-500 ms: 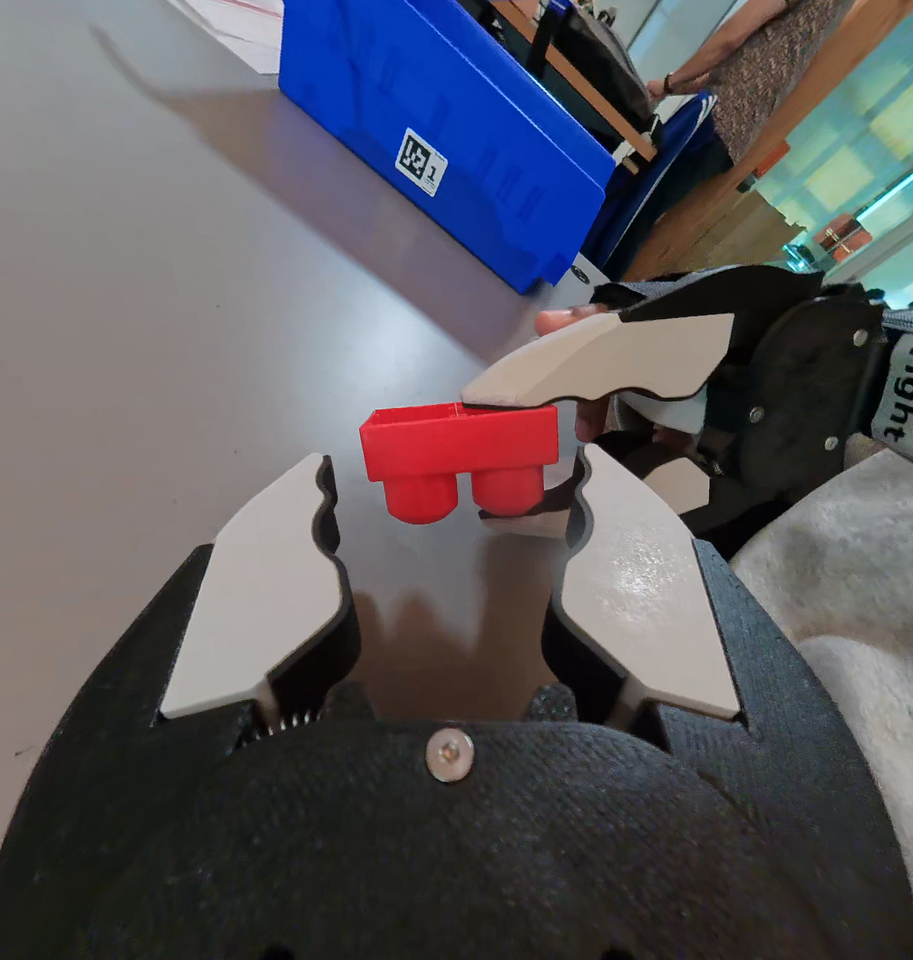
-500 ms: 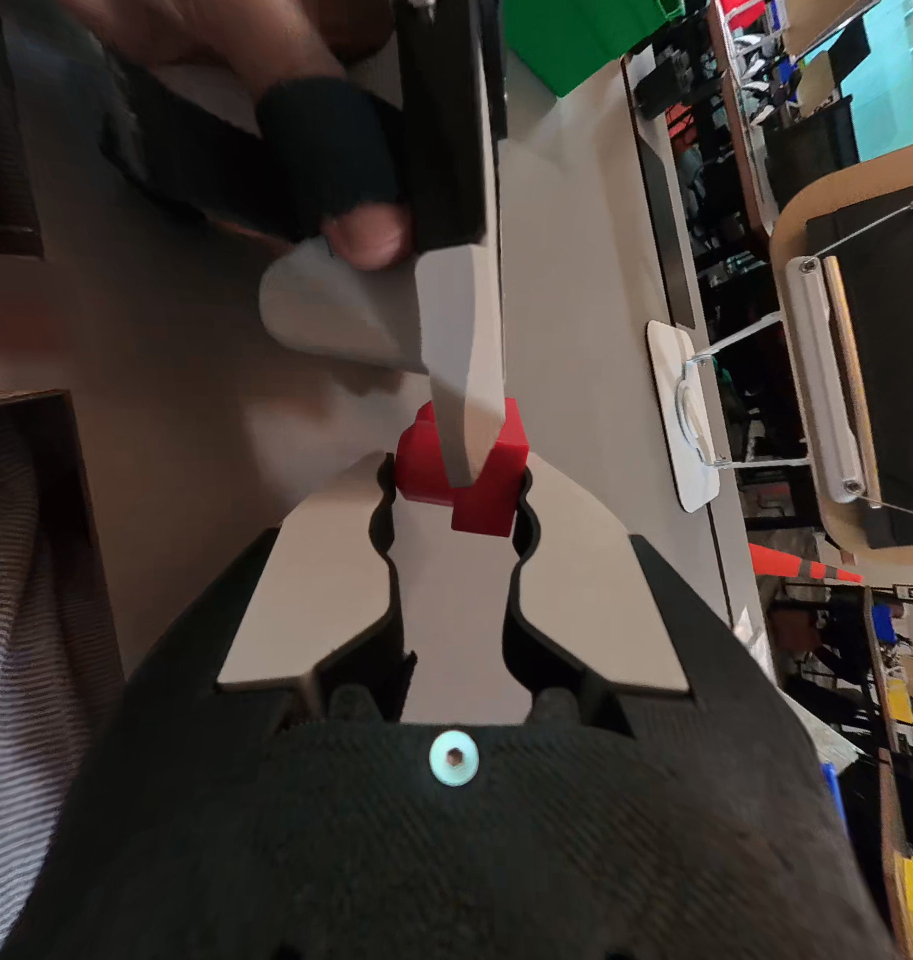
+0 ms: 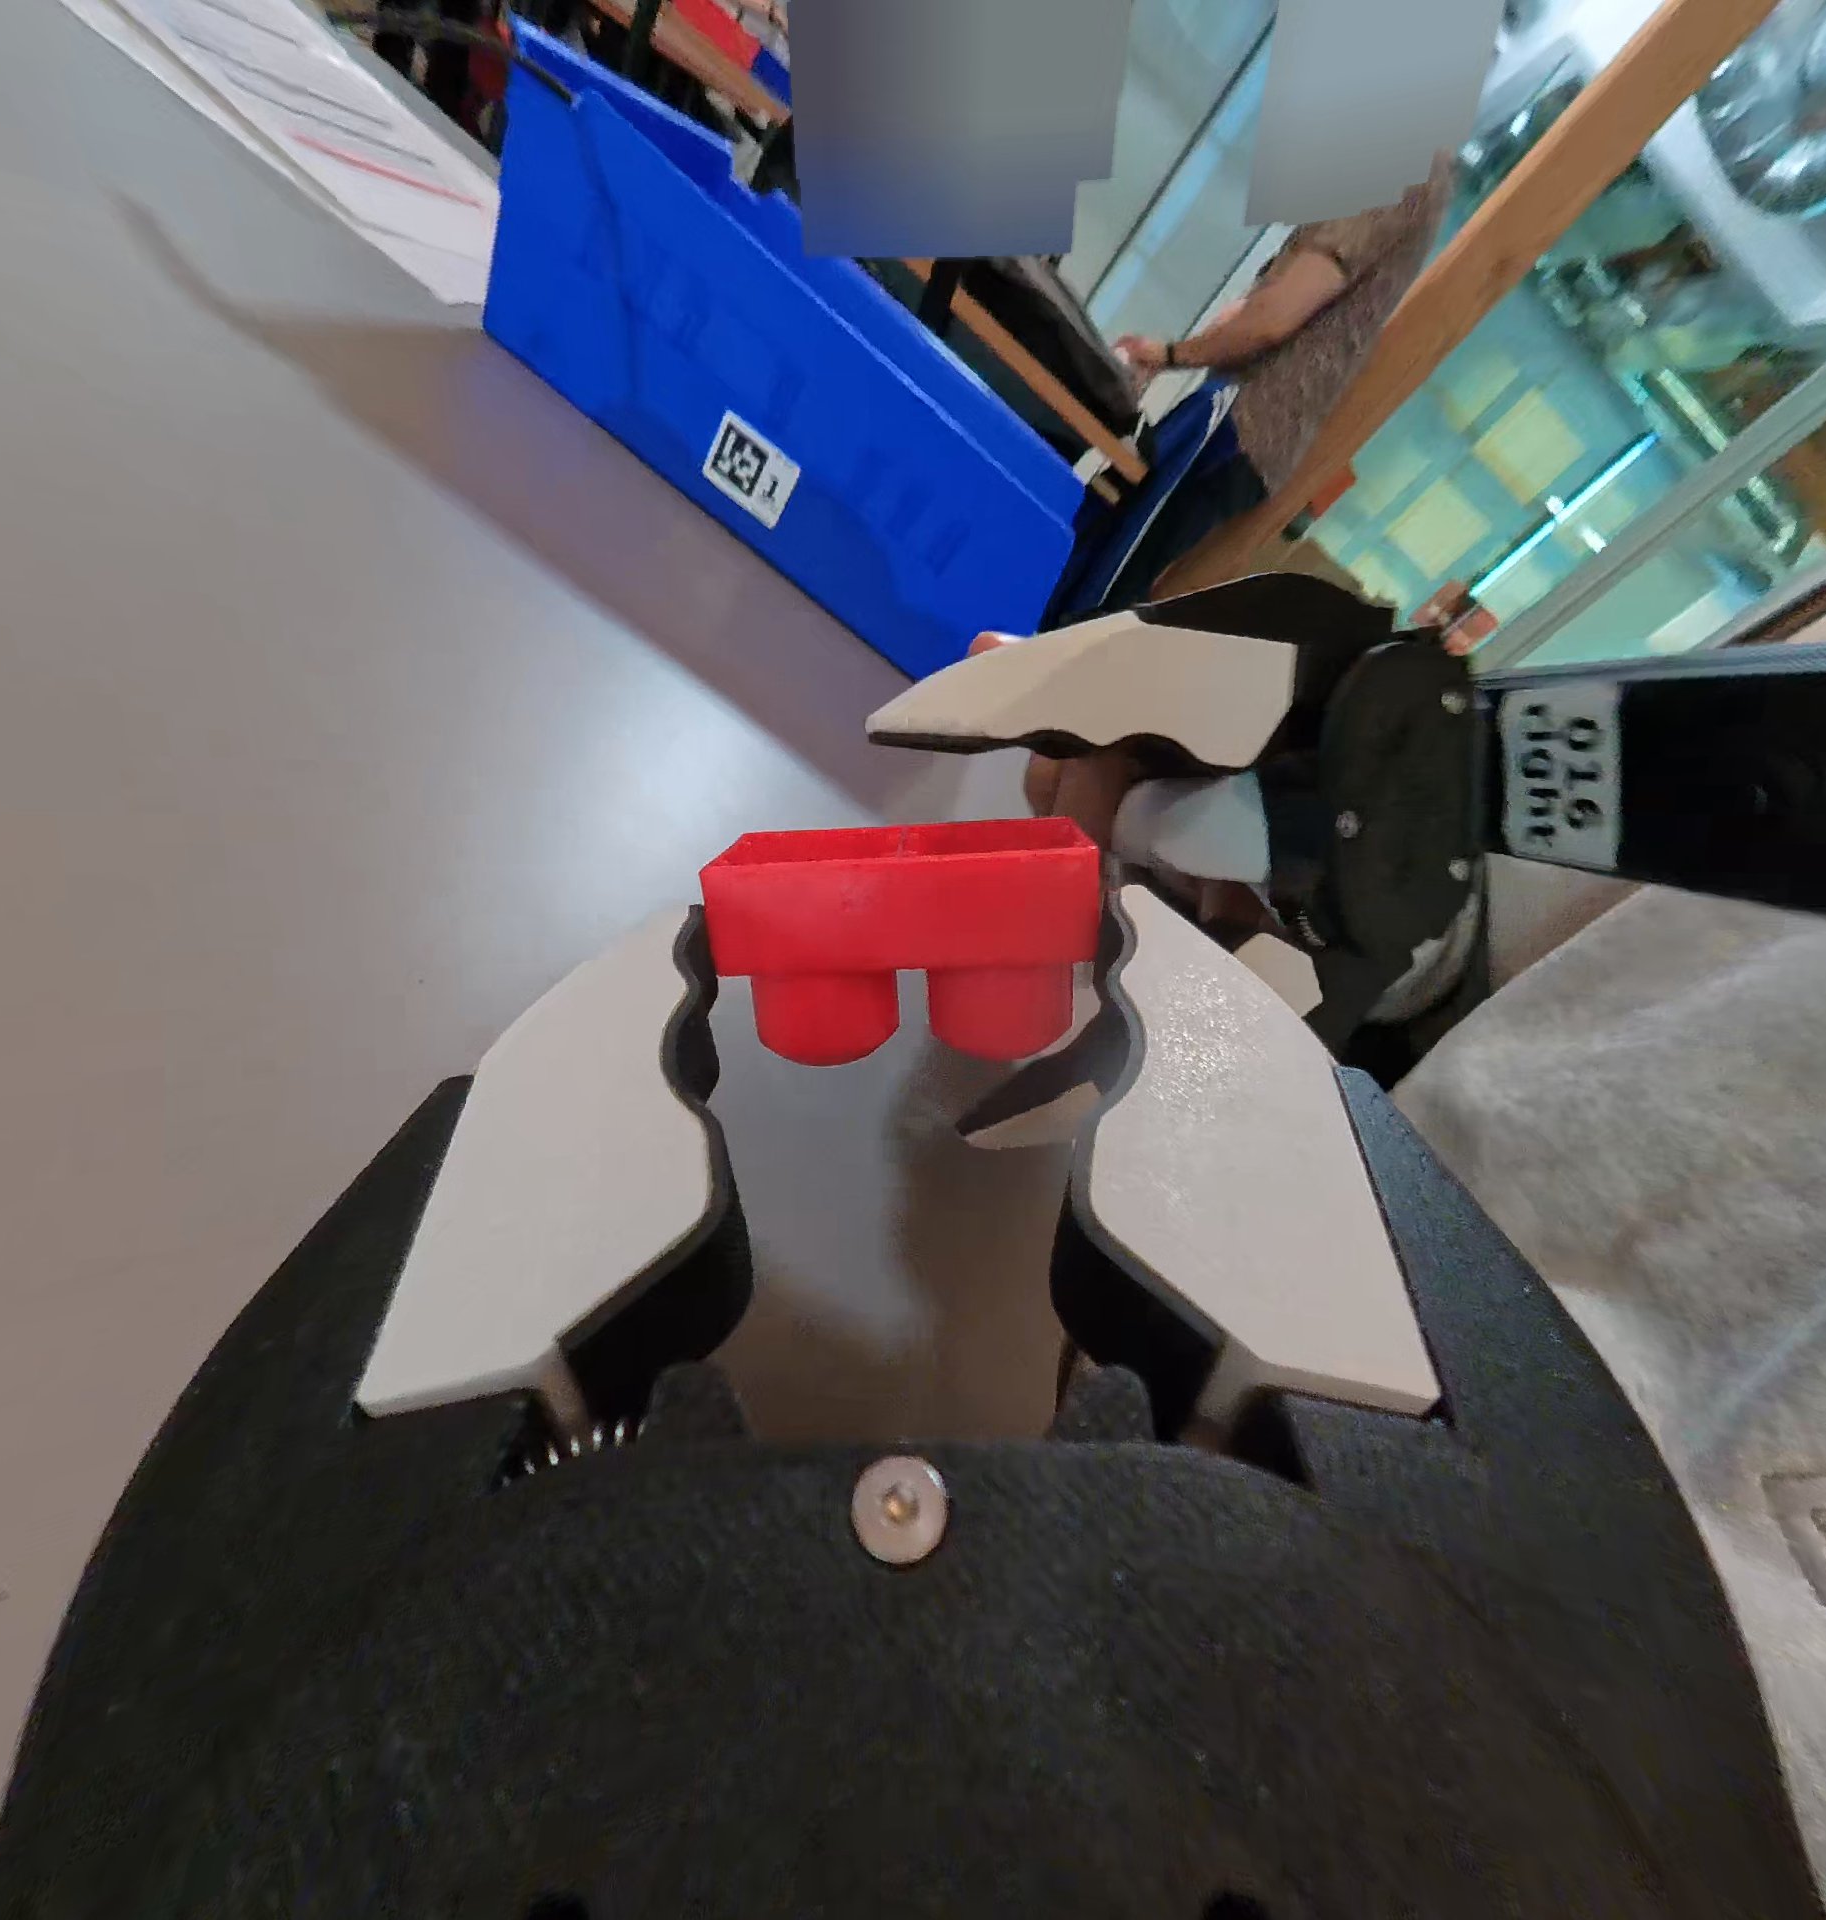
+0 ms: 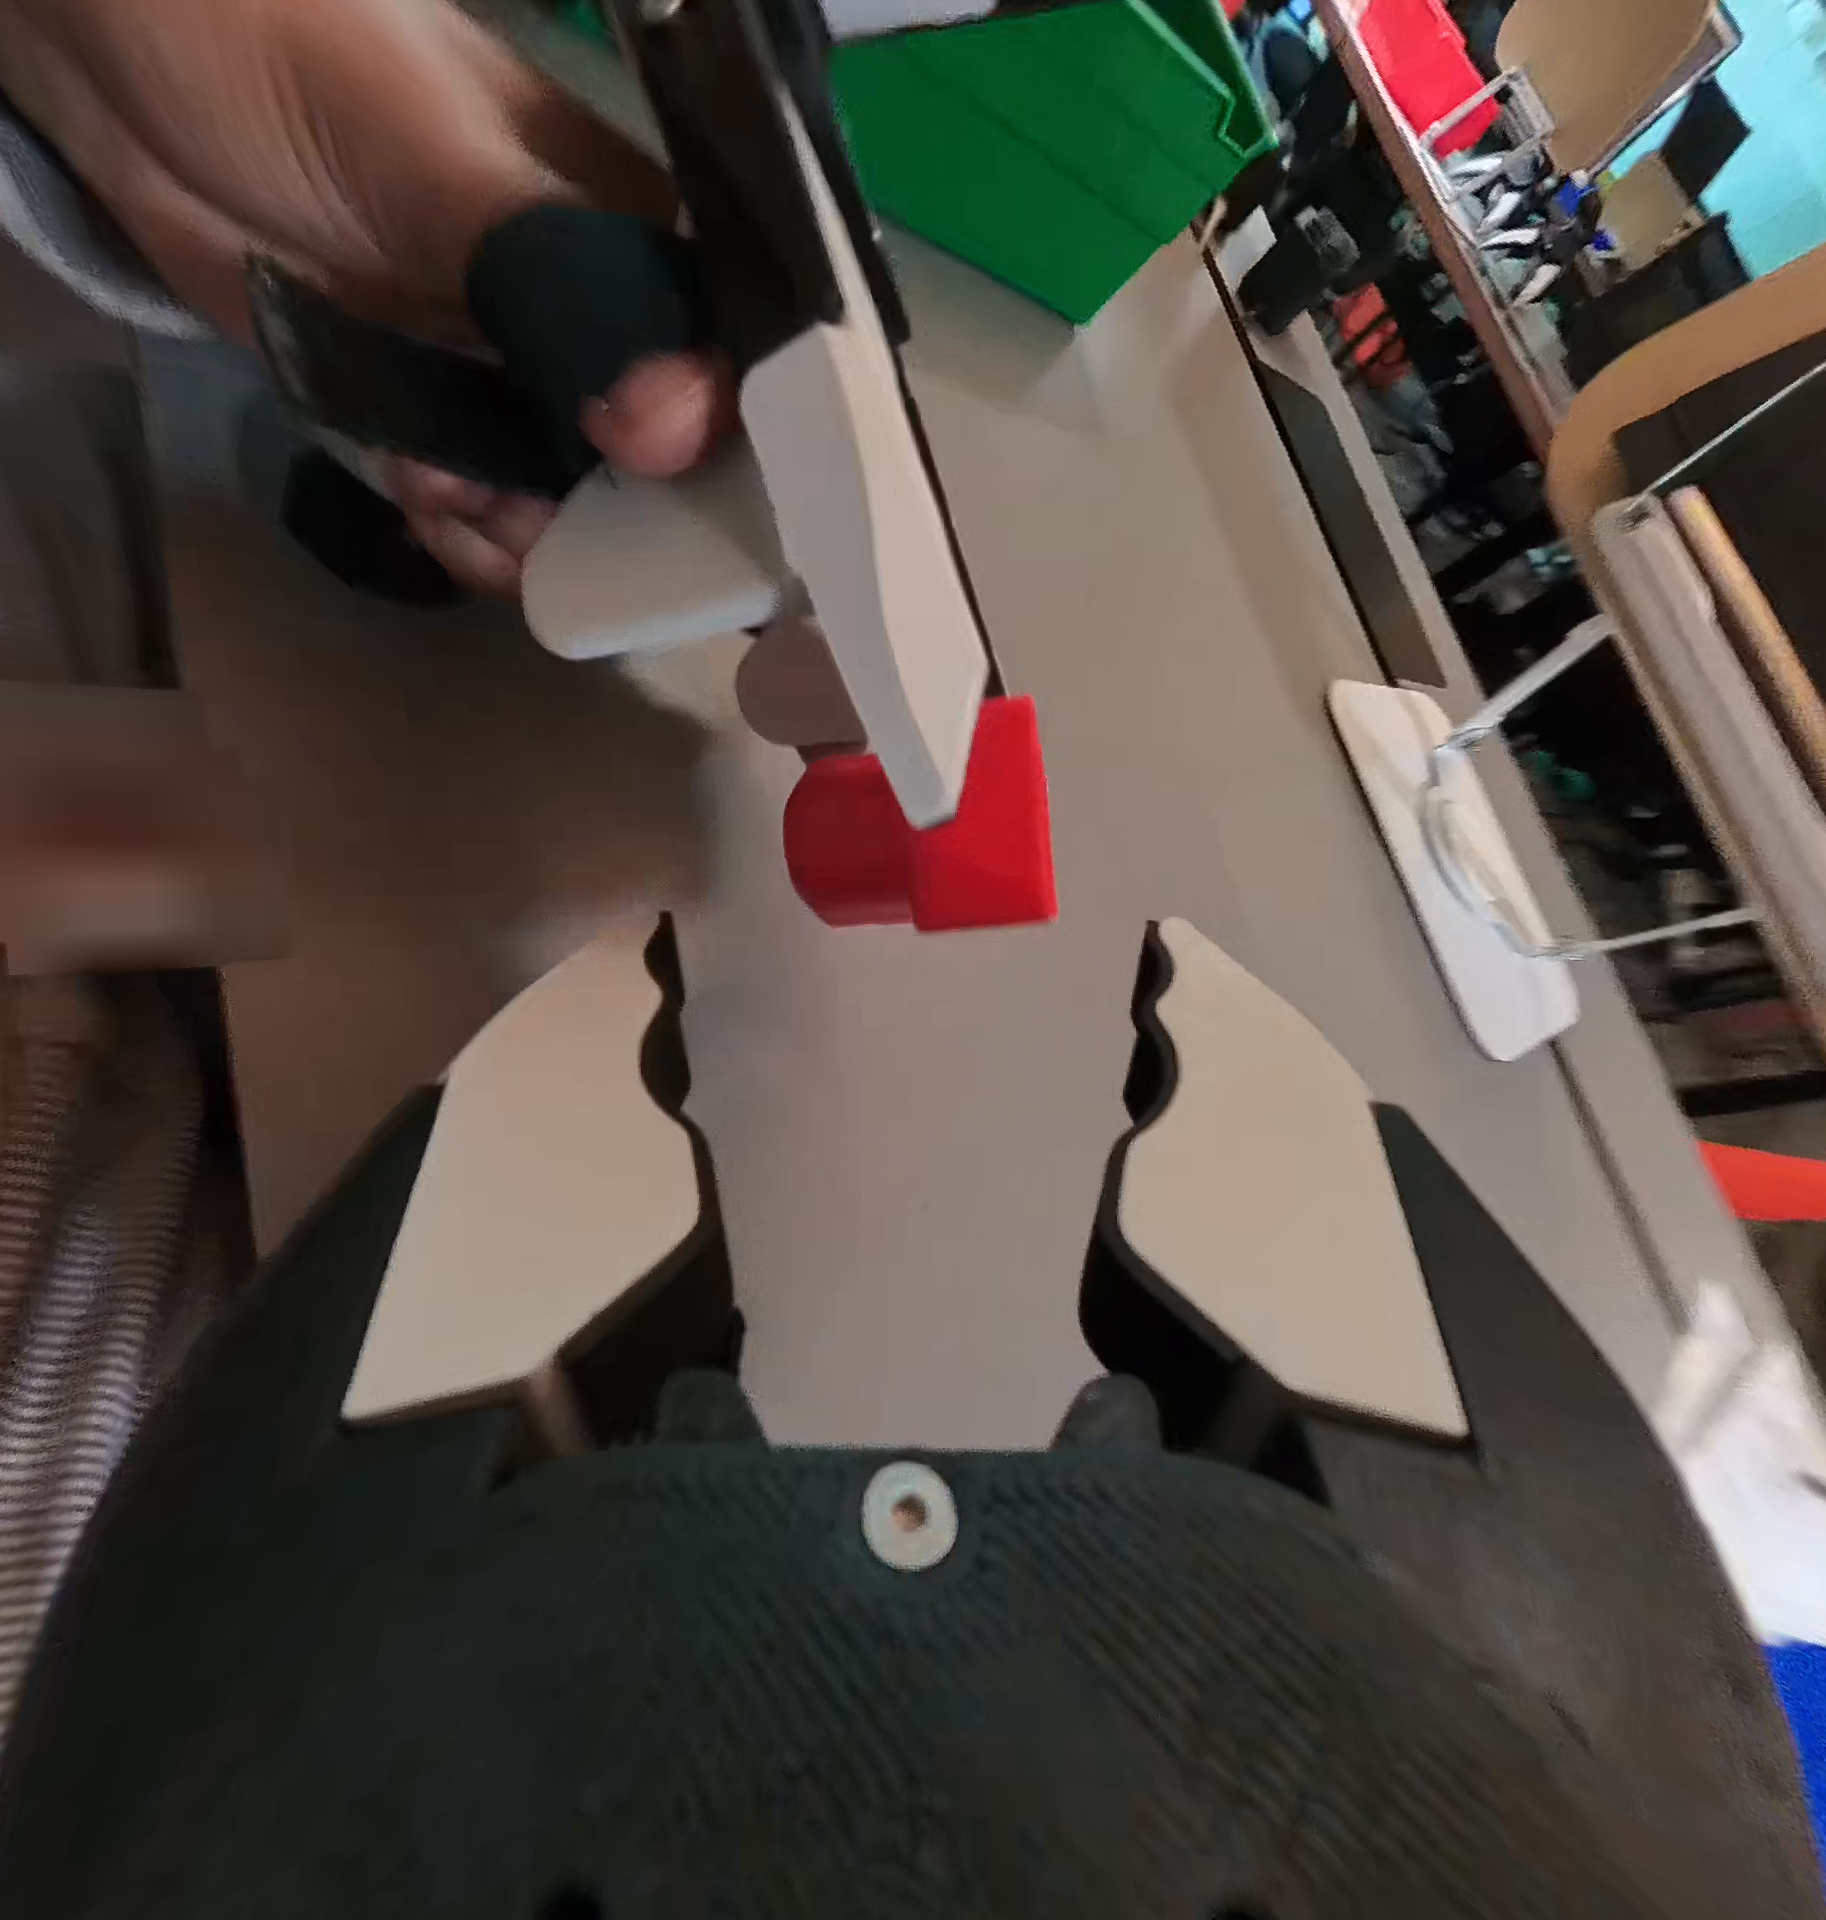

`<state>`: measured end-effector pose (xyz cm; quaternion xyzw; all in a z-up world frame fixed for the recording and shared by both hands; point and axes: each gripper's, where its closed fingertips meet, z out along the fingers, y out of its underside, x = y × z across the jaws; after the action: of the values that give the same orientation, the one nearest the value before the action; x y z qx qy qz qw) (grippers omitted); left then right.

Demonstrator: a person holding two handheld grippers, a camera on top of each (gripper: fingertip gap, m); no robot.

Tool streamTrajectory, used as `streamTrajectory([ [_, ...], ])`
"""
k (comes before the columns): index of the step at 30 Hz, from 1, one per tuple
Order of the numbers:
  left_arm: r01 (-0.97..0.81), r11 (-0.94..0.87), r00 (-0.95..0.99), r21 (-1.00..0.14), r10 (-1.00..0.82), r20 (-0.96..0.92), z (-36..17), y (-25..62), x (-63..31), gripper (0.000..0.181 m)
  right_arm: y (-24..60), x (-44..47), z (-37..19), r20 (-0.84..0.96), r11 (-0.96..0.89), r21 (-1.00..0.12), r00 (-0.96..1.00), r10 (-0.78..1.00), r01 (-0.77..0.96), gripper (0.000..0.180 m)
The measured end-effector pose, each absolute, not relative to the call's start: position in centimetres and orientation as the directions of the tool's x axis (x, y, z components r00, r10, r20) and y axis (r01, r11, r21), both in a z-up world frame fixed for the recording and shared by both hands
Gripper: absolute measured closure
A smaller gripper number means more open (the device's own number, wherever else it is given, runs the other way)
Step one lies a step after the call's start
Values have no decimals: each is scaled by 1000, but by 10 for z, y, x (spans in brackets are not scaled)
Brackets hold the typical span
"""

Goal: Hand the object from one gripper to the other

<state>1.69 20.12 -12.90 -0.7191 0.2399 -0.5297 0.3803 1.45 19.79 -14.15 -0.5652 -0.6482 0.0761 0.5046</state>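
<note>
Fingers, left: left gripper [image 3: 901, 940] is closed on the red block [image 3: 898, 920], one pad on each short end, the block crosswise between the tips.
Fingers, right: right gripper [image 4: 907, 940] stands spread wide and holds nothing; the block [image 4: 924, 831] sits just ahead of its tips, apart from them.
Block position: held in the air above the grey desk [image 3: 265, 727], open hollow side up, two round studs pointing down.
Likely handling: looks like hard, light moulded plastic, stiff and not fragile; the smooth faces could slip under a weak pinch.
Where to hold: the flat walls of the body give the surest seat; the rounded studs would probably roll between pads.
Edges: the right gripper [image 3: 1096, 717] lies near the block's right end, so a careless swing might knock it.
Open room: bare desk lies below and to the left; a blue bin [image 3: 763, 395] and a green bin [image 4: 1034, 135] stand well apart from the block.
</note>
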Motion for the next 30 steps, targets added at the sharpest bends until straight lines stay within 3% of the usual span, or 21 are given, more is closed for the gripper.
streamTrajectory([
  [1, 84, -594, 299, -800, -751, 589, -125, 202, 15, 109, 198, 14, -139, 515, 319, -718, 164, 842, 618, 91],
  [7, 189, -580, 215, -793, -763, 609, -107, 205, 8, 110, 200, 15, -107, 79, 18, -962, 219, 973, 272, 79],
  [13, 208, -524, 169, -826, -812, 558, -96, 198, 11, 110, 201, 19, -86, -241, -246, -969, 141, 960, 15, 83],
  [15, 206, -527, 148, -824, -816, 559, -94, 195, 12, 110, 200, 20, -79, -275, -271, -961, 97, 957, -52, 86],
  [22, 244, -701, 9, -670, -689, 725, -96, 194, 13, 110, 193, 27, -75, 168, 169, -986, 102, 981, -1, 114],
  [30, 235, -872, -195, -430, -476, 857, -95, 186, 20, 110, 181, 19, -96, 407, 398, -908, 58, 911, 129, 124],
])
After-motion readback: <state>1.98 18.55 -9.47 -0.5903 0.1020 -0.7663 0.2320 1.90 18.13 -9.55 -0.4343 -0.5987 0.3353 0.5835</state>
